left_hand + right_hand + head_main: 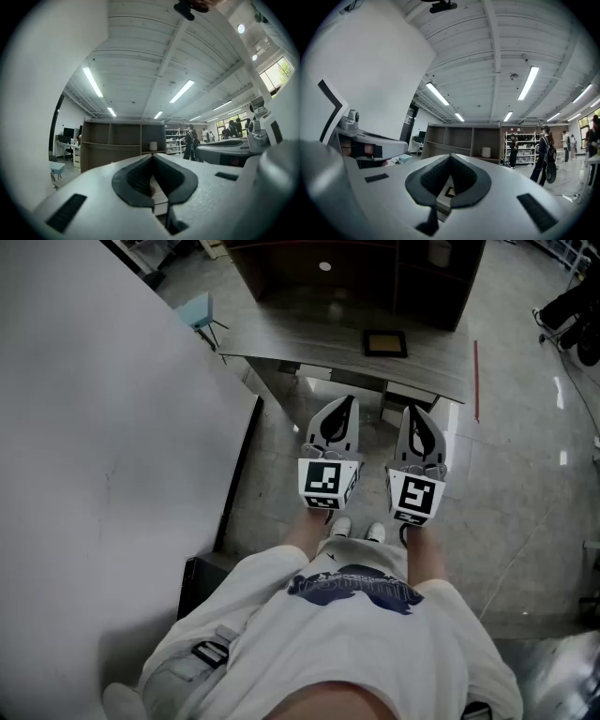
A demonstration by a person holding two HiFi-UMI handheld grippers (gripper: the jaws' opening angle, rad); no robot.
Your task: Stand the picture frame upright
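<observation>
**One flat frame, dead ahead of two closed grippers**

Head view: a single picture frame (385,343) lies flat on the table (281,338). It is well ahead of the left gripper (348,403) and the right gripper (418,412), roughly between their lines, and neither is clearly nearer.

Left gripper view: the jaws are pressed together and empty. One mug (152,146) stands on the shelf unit (112,140).

Right gripper view: the jaws are also together, holding nothing. The frame peeks through straight ahead.

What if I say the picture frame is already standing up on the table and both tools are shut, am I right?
Not quite. The picture frame lies flat on the table, not standing up; the head view shows it. The left tool and the right tool are both shut, as you said.
</observation>
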